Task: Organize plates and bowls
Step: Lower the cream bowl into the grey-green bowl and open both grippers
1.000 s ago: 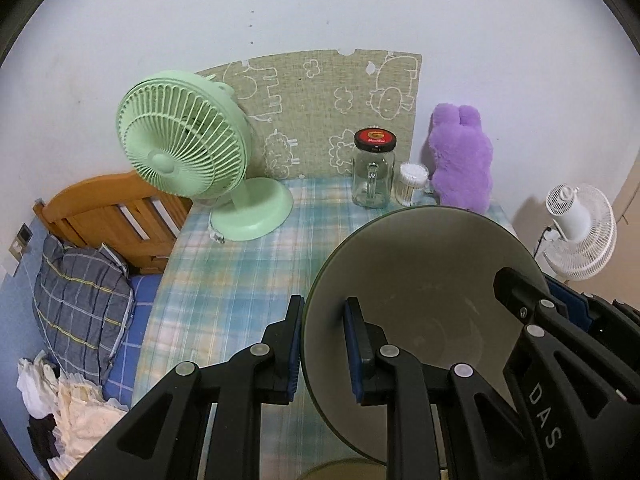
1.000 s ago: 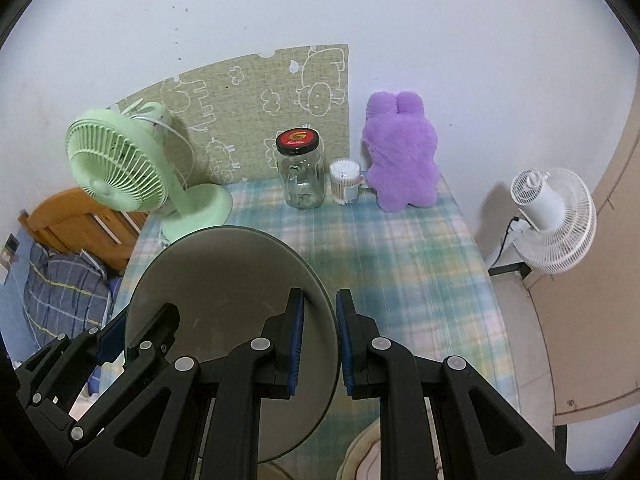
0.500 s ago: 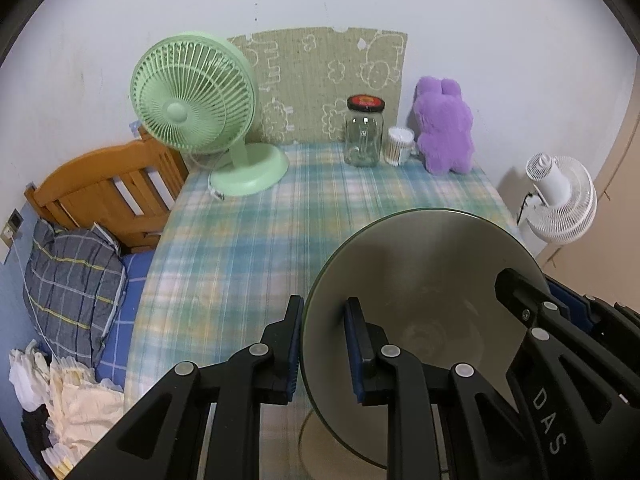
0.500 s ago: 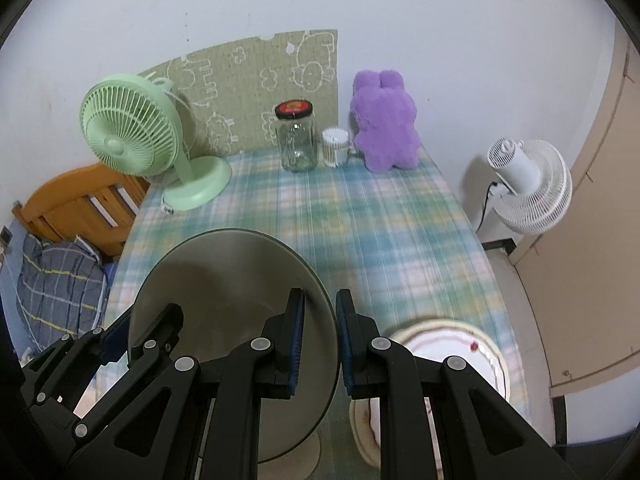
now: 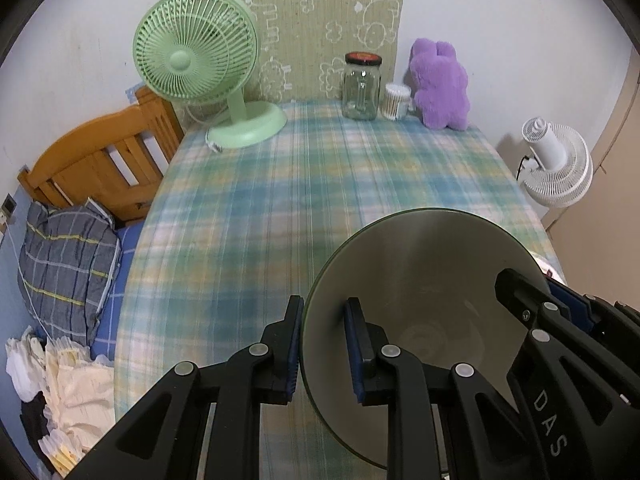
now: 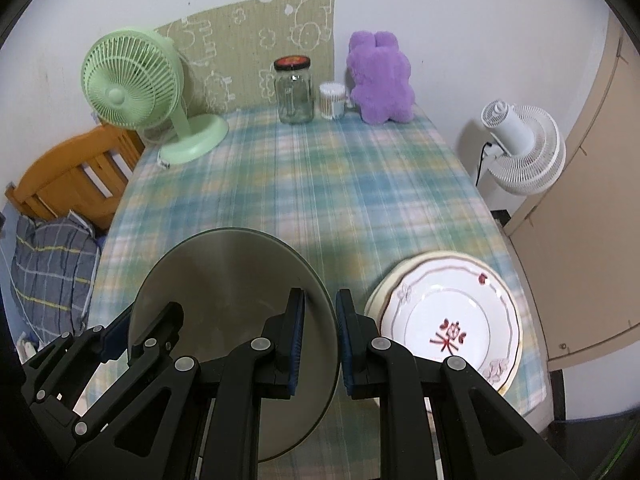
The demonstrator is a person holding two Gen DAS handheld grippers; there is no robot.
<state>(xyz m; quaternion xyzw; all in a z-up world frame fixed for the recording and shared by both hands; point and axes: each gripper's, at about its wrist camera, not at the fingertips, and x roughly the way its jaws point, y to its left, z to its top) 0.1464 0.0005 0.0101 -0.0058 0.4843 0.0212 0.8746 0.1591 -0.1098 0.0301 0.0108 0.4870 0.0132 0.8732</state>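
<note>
In the left wrist view, you are pinching the left rim of the grey-green bowl (image 5: 420, 280) with your left gripper (image 5: 323, 344), one blue pad outside the wall and one inside. The bowl is hanging over the near right part of the plaid tablecloth (image 5: 280, 200), tilted with its opening facing this camera. Your right gripper (image 5: 560, 308) is showing at the bowl's right rim. Along the far edge of the table, from left to right, are standing a green desk fan (image 5: 196, 48), a glass jar (image 5: 361, 86) with a dark lid, a small tub of cotton swabs (image 5: 397, 101) and a purple plush toy (image 5: 440, 84).

In the right wrist view, you are clamping the bowl's (image 6: 224, 280) right rim with your right gripper (image 6: 320, 340), its pads pressing on either side of the wall. Your left gripper (image 6: 120, 332) is gripping the opposite rim at the lower left. Just right of the bowl, a white patterned plate (image 6: 448, 320) is lying on a cream plate (image 6: 386, 284) near the table's near right edge. A white fan (image 6: 520, 148) is standing beyond the table on the right.
</note>
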